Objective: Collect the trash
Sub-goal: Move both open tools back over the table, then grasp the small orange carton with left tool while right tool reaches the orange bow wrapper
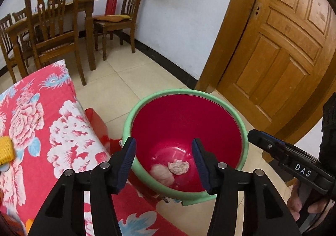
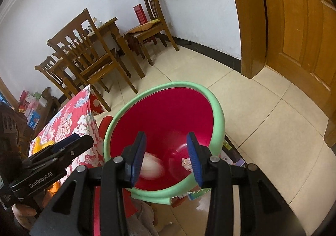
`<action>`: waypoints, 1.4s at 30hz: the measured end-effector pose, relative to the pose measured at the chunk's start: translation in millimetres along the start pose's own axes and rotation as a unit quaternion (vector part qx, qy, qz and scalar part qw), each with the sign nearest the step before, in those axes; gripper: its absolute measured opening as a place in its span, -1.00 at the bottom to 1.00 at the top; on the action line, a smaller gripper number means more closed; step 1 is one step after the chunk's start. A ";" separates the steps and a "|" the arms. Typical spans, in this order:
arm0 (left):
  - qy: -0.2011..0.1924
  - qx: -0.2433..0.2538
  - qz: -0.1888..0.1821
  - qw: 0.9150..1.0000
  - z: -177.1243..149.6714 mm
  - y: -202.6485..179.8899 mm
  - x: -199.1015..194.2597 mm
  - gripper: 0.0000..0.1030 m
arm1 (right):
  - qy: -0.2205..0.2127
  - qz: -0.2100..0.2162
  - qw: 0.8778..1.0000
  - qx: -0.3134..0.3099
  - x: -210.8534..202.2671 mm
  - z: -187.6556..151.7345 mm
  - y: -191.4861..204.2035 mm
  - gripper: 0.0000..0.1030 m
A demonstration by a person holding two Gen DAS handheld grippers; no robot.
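A red bucket with a green rim [image 1: 226, 110] stands on the floor beside the table; it also shows in the right wrist view [image 2: 218, 118]. Two crumpled white paper wads [image 1: 178, 167] [image 1: 161, 174] lie on its bottom; in the right wrist view one wad [image 2: 152, 165] looks blurred and the other [image 2: 186, 162] lies at the right. My left gripper [image 1: 163, 152] is open and empty above the bucket's near rim. My right gripper [image 2: 166, 152] is open and empty above the bucket. The right gripper [image 1: 279, 152] appears at the right of the left wrist view.
A table with a red floral cloth [image 1: 42, 126] stands left of the bucket, with a yellow object [image 1: 6, 150] on it. A red stool [image 1: 100, 126] sits between them. Wooden chairs and a dining table [image 1: 63, 17] stand behind. A wooden door [image 1: 283, 47] is at the right.
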State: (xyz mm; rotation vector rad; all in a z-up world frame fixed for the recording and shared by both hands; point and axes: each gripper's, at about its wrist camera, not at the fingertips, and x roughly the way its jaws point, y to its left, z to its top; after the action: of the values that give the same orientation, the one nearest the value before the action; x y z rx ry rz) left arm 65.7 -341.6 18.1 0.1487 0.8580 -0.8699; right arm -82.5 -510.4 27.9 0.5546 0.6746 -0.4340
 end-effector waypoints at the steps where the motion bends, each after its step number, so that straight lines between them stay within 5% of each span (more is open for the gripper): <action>1: -0.001 -0.003 0.001 1.000 -0.5 1.3 -2.3 0.09 | -0.001 0.001 1.000 0.000 -1.3 0.1 0.8 -0.18; 20: -0.050 -0.060 0.069 0.995 -28.6 49.0 -105.0 0.09 | -0.002 0.072 0.995 -0.068 -21.7 -21.4 71.0 -0.18; 42: -0.056 -0.152 0.187 0.969 -109.3 143.6 -179.8 0.10 | 0.058 0.150 0.970 -0.181 -17.7 -88.9 181.9 -0.18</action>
State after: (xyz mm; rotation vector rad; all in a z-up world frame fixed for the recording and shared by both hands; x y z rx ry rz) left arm 42.1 -89.1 42.9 -0.0090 0.8138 -0.3835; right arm -37.6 -312.9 43.5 0.3273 0.7478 0.0079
